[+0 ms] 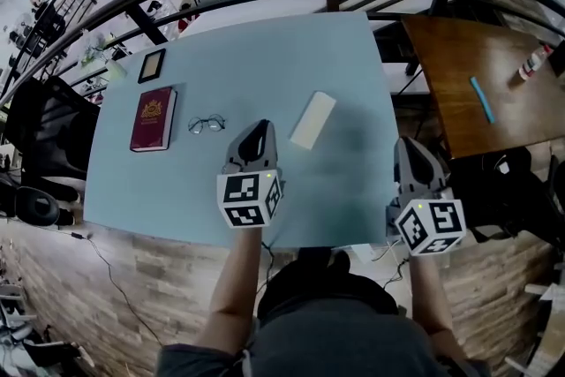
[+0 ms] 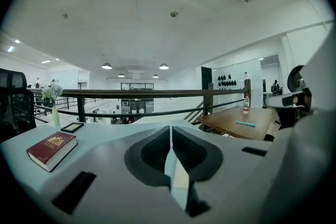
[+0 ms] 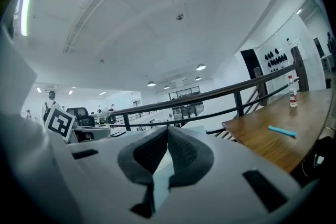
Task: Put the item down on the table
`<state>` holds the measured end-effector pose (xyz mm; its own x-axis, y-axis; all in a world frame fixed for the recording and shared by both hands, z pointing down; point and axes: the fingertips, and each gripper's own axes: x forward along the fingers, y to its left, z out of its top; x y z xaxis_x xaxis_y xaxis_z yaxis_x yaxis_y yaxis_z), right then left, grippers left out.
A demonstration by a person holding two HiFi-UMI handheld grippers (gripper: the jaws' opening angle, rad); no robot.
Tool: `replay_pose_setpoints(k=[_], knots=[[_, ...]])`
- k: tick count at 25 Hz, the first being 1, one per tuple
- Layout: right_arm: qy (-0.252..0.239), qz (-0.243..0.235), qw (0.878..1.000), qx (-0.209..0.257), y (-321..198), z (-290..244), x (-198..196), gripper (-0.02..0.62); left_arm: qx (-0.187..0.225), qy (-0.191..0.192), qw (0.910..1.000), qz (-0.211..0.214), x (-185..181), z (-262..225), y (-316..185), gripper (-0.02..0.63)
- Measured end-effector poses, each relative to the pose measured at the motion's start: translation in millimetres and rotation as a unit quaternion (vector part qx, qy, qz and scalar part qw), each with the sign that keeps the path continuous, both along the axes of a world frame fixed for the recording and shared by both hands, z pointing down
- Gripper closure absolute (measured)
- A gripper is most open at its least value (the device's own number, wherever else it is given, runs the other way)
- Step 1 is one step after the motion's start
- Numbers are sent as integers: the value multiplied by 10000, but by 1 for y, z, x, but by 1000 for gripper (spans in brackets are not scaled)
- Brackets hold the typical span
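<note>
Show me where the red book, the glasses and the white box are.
red book (image 1: 153, 118), head view, cover middle.
glasses (image 1: 207, 124), head view, bridge.
white box (image 1: 312, 120), head view, top face.

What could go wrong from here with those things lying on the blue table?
The left tongs are shut and empty, and from above they sit between the glasses and the white case; a low sideways swing might knock either.
The right tongs, also shut, are at the right edge of the table and could bump it if lowered.
The red booklet lies toward the left edge; a push could slide it off.
</note>
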<state>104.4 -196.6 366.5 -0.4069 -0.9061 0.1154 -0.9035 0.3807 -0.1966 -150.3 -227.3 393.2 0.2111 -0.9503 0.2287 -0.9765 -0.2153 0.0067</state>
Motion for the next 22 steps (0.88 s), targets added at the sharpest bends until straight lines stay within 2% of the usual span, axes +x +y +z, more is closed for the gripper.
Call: replay_pose_setpoints(k=[14,22], knots=[[62,-392,9991,162,25,-8,-11,592,413,39,9986,-330,-12,-30,56,600],[165,-542,9981,242,37,-11,-15,592,508,110,9971,-561,-23,-36,81,600]])
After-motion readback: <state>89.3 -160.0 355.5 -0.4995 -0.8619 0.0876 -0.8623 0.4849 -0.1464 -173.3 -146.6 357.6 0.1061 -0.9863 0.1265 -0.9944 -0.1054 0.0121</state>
